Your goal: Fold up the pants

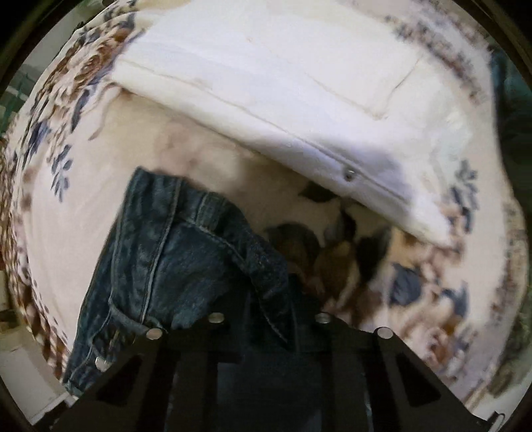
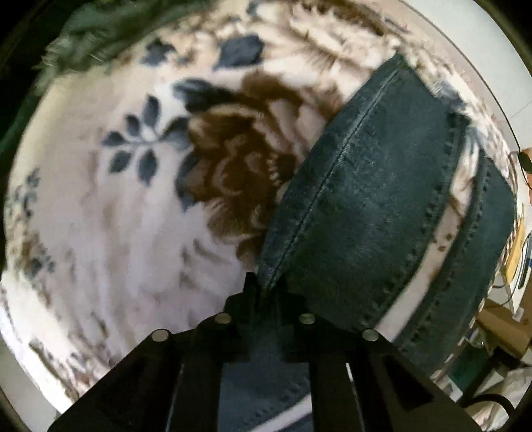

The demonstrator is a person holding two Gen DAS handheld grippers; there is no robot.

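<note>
The dark blue denim pants hang bunched from my left gripper, which is shut on the waistband end; a rivet and seams show at lower left. In the right wrist view the pants stretch up and right from my right gripper, which is shut on a seamed leg edge. A second denim leg lies behind it. Both hold the cloth above a flowered blanket.
A white folded garment with a snap lies on the flowered blanket beyond the left gripper. A green fuzzy cloth is at the upper left. Boxes and clutter stand past the bed's right edge.
</note>
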